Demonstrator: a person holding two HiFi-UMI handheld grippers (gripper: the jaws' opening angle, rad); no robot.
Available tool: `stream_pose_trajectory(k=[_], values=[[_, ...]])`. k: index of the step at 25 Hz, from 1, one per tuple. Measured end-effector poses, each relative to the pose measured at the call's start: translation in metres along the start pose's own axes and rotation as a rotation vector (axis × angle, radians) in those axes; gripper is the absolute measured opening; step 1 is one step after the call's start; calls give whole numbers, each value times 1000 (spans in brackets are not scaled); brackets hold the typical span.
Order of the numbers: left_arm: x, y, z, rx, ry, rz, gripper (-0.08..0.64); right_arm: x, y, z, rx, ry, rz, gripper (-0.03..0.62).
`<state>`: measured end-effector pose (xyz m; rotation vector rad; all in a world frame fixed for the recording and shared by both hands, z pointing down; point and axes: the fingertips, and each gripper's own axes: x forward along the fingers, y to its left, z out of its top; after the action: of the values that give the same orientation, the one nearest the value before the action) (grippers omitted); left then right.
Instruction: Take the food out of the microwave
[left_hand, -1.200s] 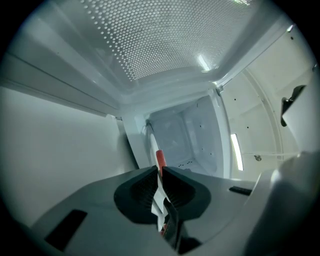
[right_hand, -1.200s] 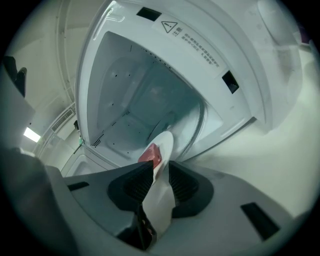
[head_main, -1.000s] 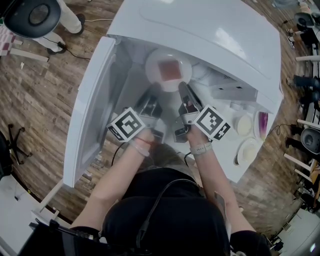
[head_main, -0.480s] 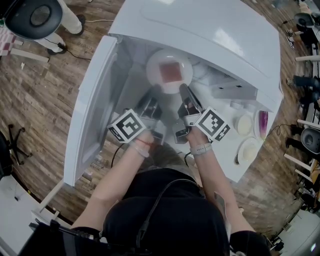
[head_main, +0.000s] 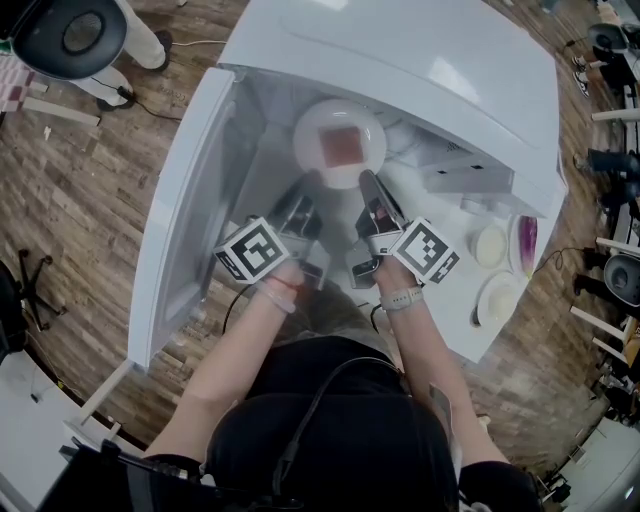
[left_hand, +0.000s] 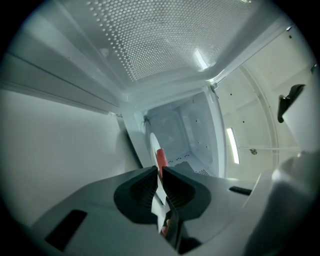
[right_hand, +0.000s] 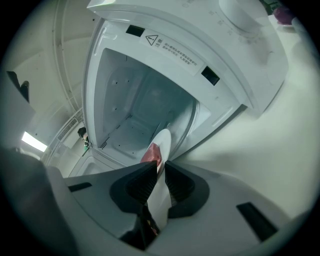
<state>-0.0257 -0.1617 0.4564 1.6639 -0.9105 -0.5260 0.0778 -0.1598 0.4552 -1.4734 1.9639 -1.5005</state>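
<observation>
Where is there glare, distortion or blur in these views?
Head view: glare streaks on the microwave top, and the floor planks curve near the edges. Left gripper view: dark rounded corners and one bright light strip. Right gripper view: the plate blurs close to the lens.

A white desk (head_main: 455, 320) stands on a brown wood-plank floor (head_main: 90, 210). A white microwave oven (head_main: 420, 60) sits on the desk, door swung open leftward. Just beside the oven, near the desk's right edge, lie one round white dish (head_main: 489, 246), a second round white dish (head_main: 497, 298) and a purple-tinted item (head_main: 527, 242) of unclear kind.
</observation>
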Motion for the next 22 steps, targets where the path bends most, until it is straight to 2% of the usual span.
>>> stream_pose_trajectory(k=[22], values=[[-9,-3,-21,36,44,-5,37,-24,-10,-5,29,-23,-3,64]])
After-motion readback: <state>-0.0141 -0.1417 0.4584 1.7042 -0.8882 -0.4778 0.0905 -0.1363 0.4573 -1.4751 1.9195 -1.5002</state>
